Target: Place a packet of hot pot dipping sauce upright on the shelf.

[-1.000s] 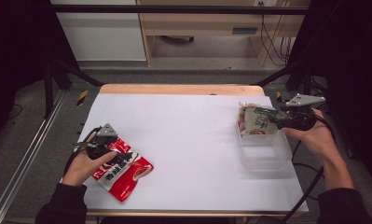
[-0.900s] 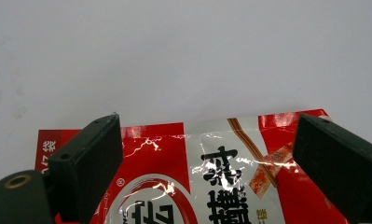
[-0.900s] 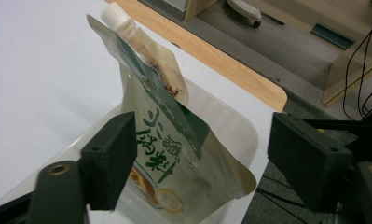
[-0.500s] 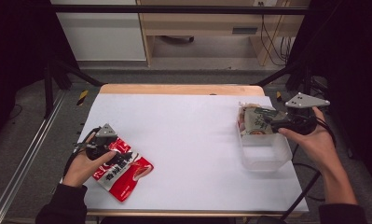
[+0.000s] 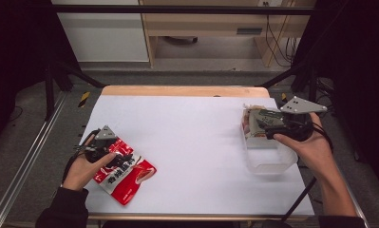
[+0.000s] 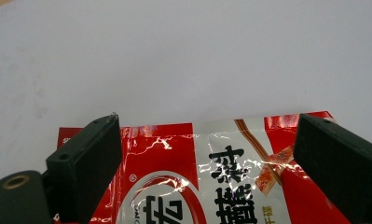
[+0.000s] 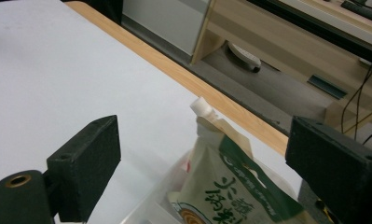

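A red and white snack bag lies flat near the table's front left. My left gripper rests over its upper end. In the left gripper view its jaws stand wide open astride the bag, with the pads off it. At the right, a green-printed spout pouch stands in a clear plastic container. My right gripper hovers just right of it. Its jaws have just been opening and hold nothing. The pouch and its white cap sit beyond them.
The white table top has a wooden far edge. Beyond it stand a wooden desk and loose cables. Metal rails run along the left side. A cable trails from the right gripper toward the front edge.
My right hand has drawn back to the right and risen a little, away from the pouch, which stays in the container. Its jaws have widened. The left hand has kept still.
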